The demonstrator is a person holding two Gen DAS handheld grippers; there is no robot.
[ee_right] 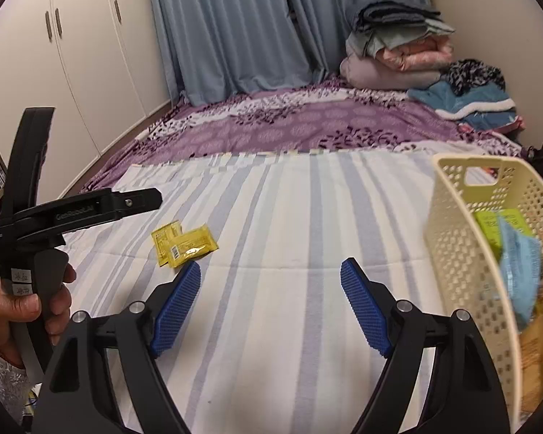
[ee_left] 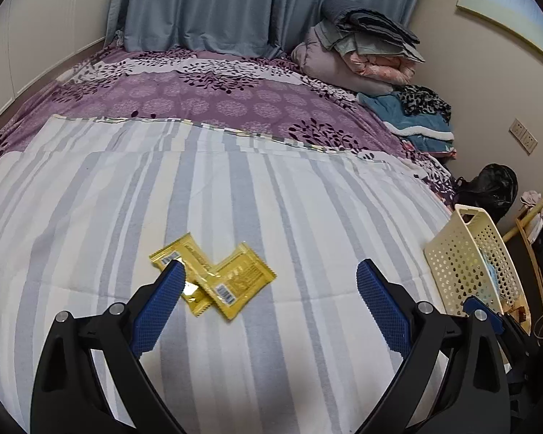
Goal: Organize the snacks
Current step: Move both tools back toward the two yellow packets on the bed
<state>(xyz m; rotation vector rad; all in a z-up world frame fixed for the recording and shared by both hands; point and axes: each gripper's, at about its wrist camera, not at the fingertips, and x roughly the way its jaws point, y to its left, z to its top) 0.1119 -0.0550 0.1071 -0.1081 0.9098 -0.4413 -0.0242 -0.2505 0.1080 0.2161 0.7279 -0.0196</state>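
Observation:
Two yellow snack packets (ee_left: 231,282) lie overlapped on the striped sheet (ee_left: 307,199). In the left wrist view my left gripper (ee_left: 270,266) is open above the sheet; its left pad (ee_left: 159,303) covers the near corner of the packets, and nothing is between the pads. In the right wrist view my right gripper (ee_right: 272,264) is open and holds nothing, with the yellow packets (ee_right: 184,244) just beyond its left pad. A cream perforated basket (ee_right: 463,253) stands at the right with a green packet (ee_right: 499,224), a blue packet (ee_right: 521,271) and orange ones inside.
The cream basket (ee_left: 470,267) sits at the bed's right edge. Folded quilts (ee_left: 362,50) and blue clothing (ee_left: 412,123) are piled at the far right corner. A hand (ee_right: 25,307) holds the left gripper's handle. White wardrobe doors (ee_right: 72,54) line the left wall; a black bag (ee_left: 492,184) lies on the floor.

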